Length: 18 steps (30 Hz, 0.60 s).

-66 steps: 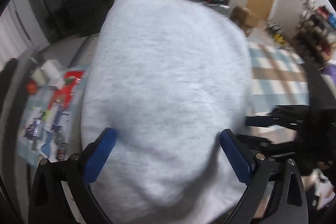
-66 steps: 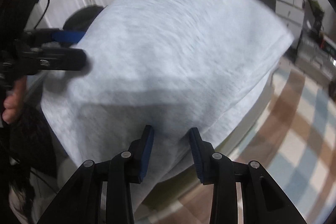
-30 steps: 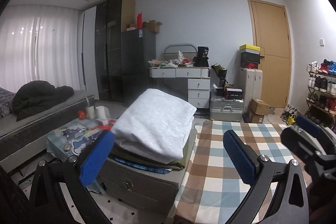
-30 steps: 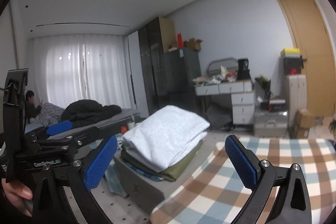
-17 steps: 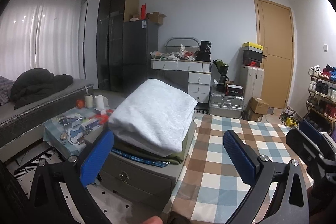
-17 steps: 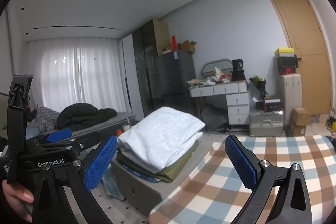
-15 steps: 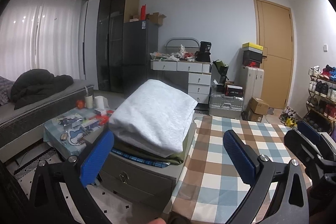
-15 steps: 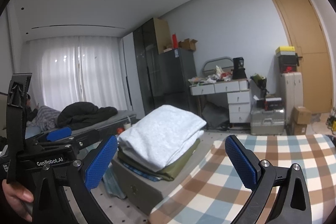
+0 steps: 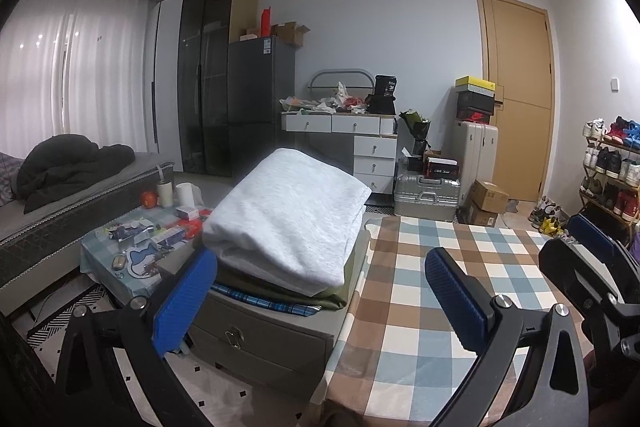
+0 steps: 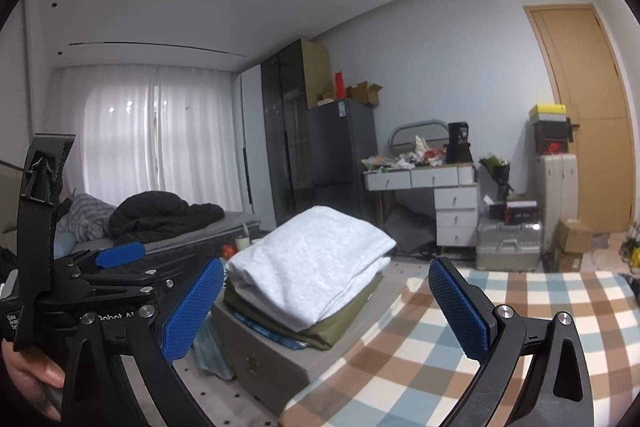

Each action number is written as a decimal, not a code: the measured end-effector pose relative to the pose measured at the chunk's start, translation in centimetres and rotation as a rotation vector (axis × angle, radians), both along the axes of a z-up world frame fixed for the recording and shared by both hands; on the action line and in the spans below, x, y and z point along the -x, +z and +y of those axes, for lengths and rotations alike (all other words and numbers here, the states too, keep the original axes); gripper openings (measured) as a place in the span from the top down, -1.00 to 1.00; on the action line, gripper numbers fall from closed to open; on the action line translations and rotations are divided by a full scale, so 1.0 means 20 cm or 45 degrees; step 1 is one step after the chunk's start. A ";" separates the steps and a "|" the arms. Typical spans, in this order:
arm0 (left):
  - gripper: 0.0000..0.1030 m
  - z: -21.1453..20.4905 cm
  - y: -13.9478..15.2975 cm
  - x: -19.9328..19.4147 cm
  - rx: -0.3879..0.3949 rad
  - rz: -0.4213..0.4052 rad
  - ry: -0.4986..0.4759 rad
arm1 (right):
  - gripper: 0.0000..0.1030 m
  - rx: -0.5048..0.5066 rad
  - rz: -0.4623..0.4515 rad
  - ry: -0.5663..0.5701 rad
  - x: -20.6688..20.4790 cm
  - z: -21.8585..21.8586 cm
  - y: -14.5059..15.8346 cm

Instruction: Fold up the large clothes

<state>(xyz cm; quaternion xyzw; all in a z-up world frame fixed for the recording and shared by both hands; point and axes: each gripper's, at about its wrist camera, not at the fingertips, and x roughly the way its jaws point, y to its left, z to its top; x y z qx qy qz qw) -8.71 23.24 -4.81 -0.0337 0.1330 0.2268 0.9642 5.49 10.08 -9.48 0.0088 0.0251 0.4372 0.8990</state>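
Note:
A folded light grey garment [image 9: 288, 219] lies on top of a stack of folded clothes, over an olive one [image 9: 336, 297] and a blue plaid one [image 9: 264, 301], on a grey drawer cabinet [image 9: 260, 339]. It also shows in the right wrist view [image 10: 312, 263]. My left gripper [image 9: 320, 291] is open and empty, held back from the stack. My right gripper [image 10: 326, 303] is open and empty, also apart from it. The left gripper shows at the left of the right wrist view [image 10: 120, 255].
A table with a brown, blue and white checked cloth [image 9: 440, 291] stands right of the cabinet. A low table with clutter [image 9: 136, 243] is left of it. A bed with dark bedding [image 9: 68, 167], a white desk [image 9: 344, 135], suitcases and a shoe rack [image 9: 608, 167] ring the room.
Both grippers let go of the grey garment and drew back from it. It now rests on the stack. Over the last half second little has moved.

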 end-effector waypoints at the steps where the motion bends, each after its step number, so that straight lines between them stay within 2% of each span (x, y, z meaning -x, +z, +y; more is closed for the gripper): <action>1: -0.97 0.00 0.00 0.00 -0.003 -0.002 0.006 | -1.00 0.000 0.000 0.001 0.00 0.00 0.00; 18: -0.97 0.02 -0.01 -0.02 0.017 0.014 -0.061 | -1.00 -0.033 0.026 -0.011 0.00 -0.05 0.00</action>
